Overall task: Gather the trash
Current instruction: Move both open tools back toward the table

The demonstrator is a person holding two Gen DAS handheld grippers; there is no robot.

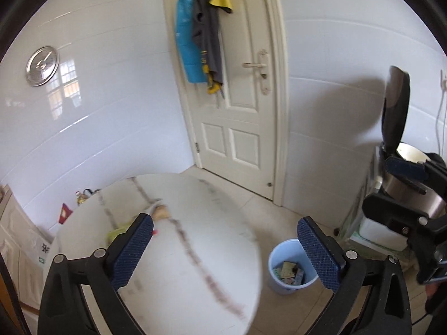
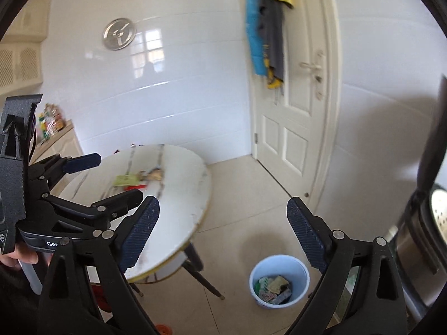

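Both tongs are apart and carry nothing: the left tongs (image 1: 225,248) hang above the near edge of the round counter (image 1: 195,195), the right tongs (image 2: 223,234) above the floor between the counter and the bin (image 2: 279,270). The bin stands on the floor beside the counter's right edge and already has several wrappers in it. I judge the step to be between two pieces, with the tongs free for the next pick.

Some trash (image 2: 137,181) lies near the middle of the counter: a green wrapper, something red, a brownish lump. The next move, I think, needs one pair of tongs to go down to one of these pieces and close on it, then carry it to the bin.

The pieces are blurred and I cannot name them. In the left view a finger hides the green one partly. The counter's near edge is cut off.
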